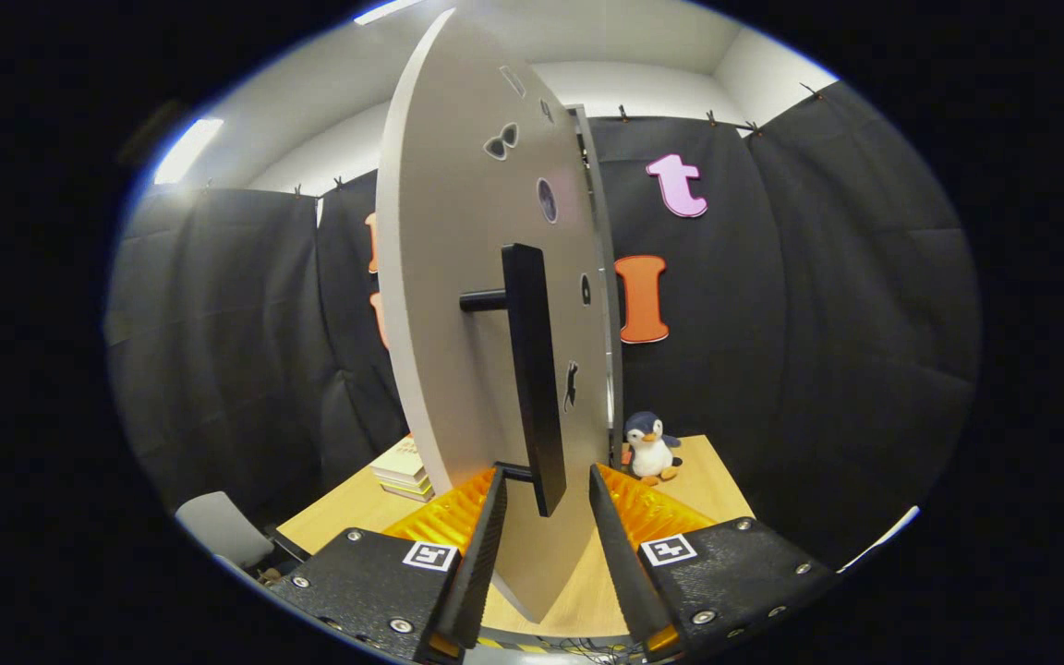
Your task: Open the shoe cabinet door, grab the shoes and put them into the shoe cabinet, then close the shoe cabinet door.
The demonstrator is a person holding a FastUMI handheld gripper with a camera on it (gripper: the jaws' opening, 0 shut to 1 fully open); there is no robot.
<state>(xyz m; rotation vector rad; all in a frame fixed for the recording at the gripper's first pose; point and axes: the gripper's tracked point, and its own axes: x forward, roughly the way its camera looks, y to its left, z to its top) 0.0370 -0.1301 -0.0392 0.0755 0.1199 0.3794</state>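
Shoe cabinet door (467,277) stands ajar at twelve o'clock, its handle (532,369) between the spread, empty gripper (546,485) fingers. Judging this the opening step; next, close on the handle.

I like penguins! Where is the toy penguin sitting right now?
In the gripper view, the toy penguin stands on the wooden table, just right of the swung-open cabinet door and beyond the open claw, whose fingers flank the door's black handle.
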